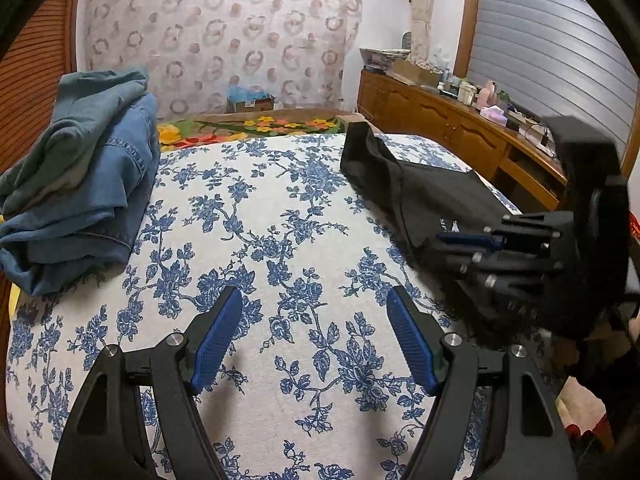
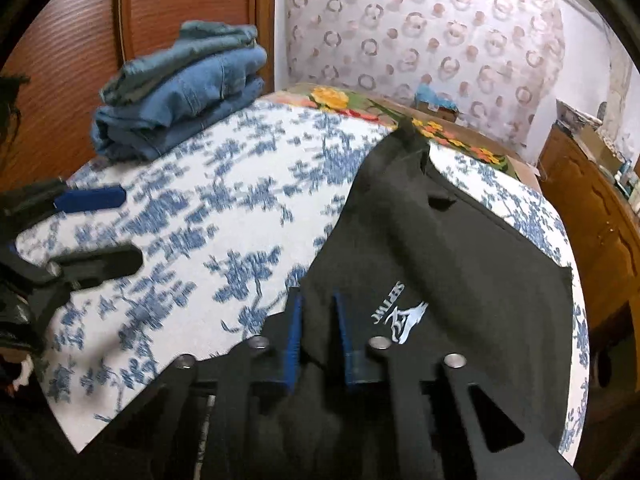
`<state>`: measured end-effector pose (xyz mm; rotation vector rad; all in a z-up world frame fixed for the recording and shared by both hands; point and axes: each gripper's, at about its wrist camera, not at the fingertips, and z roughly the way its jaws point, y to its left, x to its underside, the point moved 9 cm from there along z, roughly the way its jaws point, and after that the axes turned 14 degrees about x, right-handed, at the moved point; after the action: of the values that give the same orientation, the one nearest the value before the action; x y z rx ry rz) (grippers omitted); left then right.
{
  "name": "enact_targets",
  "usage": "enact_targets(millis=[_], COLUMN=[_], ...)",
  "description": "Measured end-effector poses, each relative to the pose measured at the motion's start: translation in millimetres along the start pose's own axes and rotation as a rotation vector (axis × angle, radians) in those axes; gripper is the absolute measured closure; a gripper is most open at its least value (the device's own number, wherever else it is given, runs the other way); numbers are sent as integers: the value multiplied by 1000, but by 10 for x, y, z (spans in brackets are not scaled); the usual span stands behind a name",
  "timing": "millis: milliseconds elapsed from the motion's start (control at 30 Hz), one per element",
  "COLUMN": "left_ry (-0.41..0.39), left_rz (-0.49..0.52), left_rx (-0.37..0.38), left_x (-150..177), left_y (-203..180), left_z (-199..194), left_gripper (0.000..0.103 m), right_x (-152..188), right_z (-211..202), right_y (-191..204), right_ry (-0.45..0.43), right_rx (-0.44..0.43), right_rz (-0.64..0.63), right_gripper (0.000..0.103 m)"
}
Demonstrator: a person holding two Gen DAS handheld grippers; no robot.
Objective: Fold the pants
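- The left gripper (image 1: 316,336) sits at the bottom of its own view with its blue-padded fingers (image 1: 218,338) spread wide, holding nothing and hovering over the bedspread (image 1: 280,216).
- In the right wrist view, the right gripper (image 2: 318,336) is at the bottom centre; its two blue pads are drawn close together with a fold of the black pants (image 2: 440,248) pinched between them.
- The pants run from that grip up toward the centre-right of the frame, lying on the bedspread, with a white logo (image 2: 400,316) just right of the fingers.
- In the left wrist view the right gripper (image 1: 468,240) shows at mid-right, blurred, against the dark cloth (image 1: 420,188); where it meets the fabric is hard to make out.
- The left gripper (image 2: 96,228) appears at the left edge of the right wrist view, motion-blurred.
- The near end of the pants is cut off under the right gripper's body.
- The bedspread is white with a blue flower print; a stack of folded jeans (image 1: 80,184) lies on it at the left, well apart from the pants.
- Beyond are a bright floral blanket (image 1: 248,128), a ring-patterned curtain (image 1: 224,32) and a cluttered wooden dresser (image 1: 448,128) at upper right.
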<state>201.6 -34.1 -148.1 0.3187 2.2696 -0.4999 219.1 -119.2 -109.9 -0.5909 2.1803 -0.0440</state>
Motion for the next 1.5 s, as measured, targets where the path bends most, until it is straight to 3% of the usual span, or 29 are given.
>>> enact_targets(millis=[133,633,1067,1500], left_ry=[2,13,65,104], left_rz=[6,44,99,131], left_rx=[1,33,71,75], left_x=[5,-99,-295,-675], left_y=[-19,-211,-435,-493], left_z=[-4,81,414,829], left_gripper=[28,28,28,28], right_x=[-68,-28,86,-115], right_z=[-141,-397,-168,-8], right_y=[-80,-779,-1198,-1594], right_ry=[-48,-115,-91,-87], right_rx=[-16,43,74,107], right_rz=[51,159,221,182], right_gripper=[100,100,100,100])
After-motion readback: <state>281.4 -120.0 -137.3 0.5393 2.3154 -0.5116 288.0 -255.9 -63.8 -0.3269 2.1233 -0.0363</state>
